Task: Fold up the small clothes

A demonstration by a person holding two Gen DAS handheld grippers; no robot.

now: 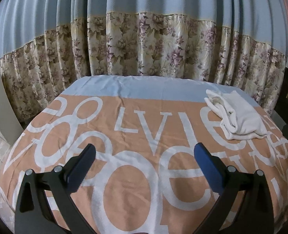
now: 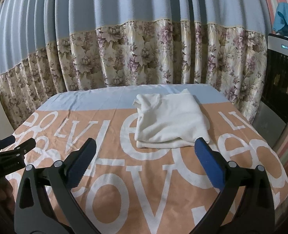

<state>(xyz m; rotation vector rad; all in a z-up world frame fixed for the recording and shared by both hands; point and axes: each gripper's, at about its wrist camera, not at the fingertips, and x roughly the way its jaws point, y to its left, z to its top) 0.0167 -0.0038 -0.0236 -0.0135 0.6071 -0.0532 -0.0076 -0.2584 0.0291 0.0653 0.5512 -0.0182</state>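
White garment (image 2: 169, 119) is sitting folded on the tablecloth (image 2: 124, 185) while both grippers (image 1: 144, 161) (image 2: 145, 156) are hanging wide apart, so I'd pinch just one edge.

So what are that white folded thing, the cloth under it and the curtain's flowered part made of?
The white folded garment looks like soft, matte knit cotton or fleece: a fuzzy surface with thick, rounded fold edges. The table cover seems a thin woven printed fabric, matte, lying flat with fine creases. The floral curtain band looks like satin, probably synthetic, since its folds catch glossy highlights.
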